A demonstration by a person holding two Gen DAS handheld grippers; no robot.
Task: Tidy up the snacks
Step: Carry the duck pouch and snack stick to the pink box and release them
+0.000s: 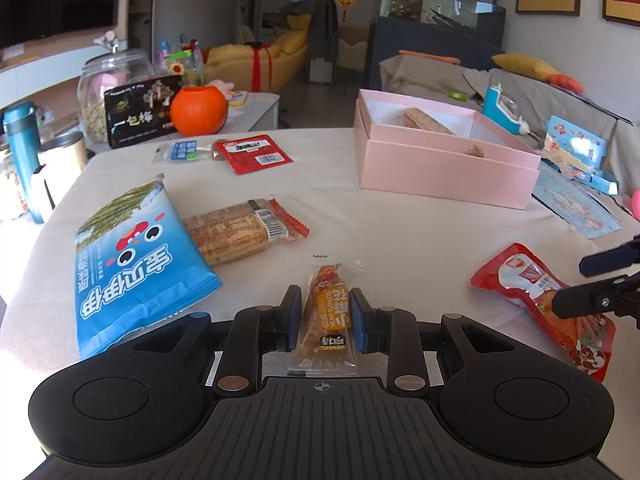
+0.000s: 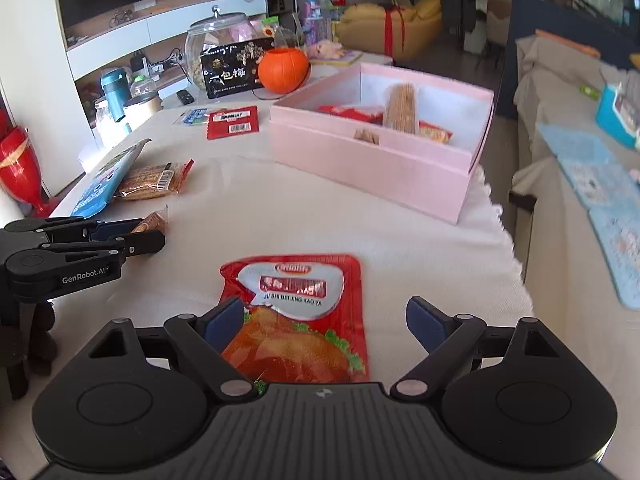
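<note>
Presently: left hand-held gripper (image 1: pixel 325 312) clamped on orange snack packet (image 1: pixel 326 312) lying on counter (image 1: pixel 400 232), for lifting. Right hand-held gripper (image 2: pixel 325 320) spread wide astride red duck pouch (image 2: pixel 300 312). Pink box (image 2: pixel 380 160), destination, beyond.

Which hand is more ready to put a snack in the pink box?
Probably the left. The left gripper already has its pads against the orange snack packet. The right gripper hangs wide open over the red pouch, though it is nearer the pink box.
</note>
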